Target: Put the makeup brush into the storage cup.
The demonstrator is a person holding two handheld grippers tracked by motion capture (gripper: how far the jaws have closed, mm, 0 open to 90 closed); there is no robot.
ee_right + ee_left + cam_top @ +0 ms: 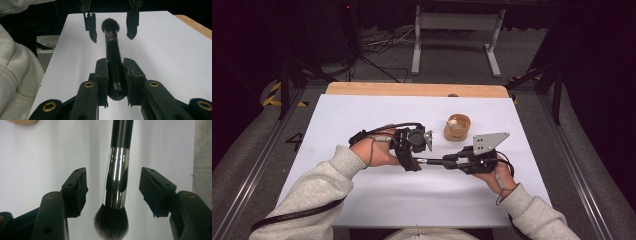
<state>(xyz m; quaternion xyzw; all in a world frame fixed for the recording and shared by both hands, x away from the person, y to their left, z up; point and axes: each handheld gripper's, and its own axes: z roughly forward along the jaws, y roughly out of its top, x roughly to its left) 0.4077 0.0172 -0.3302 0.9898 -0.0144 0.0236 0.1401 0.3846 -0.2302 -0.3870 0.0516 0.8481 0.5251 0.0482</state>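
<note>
Wooden cup [457,127] upright on white tabletop [362,115], small pale object inside

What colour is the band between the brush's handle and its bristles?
Shiny silver; the makeup brush's band shows best in the left gripper view.

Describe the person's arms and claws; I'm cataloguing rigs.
Both forearms wear light grey knit sleeves. The left claw and right claw are black with two jaws, brass-ringed screw holes and black pads. A black cable trails each. The right carries a grey three-cornered plate.
</note>
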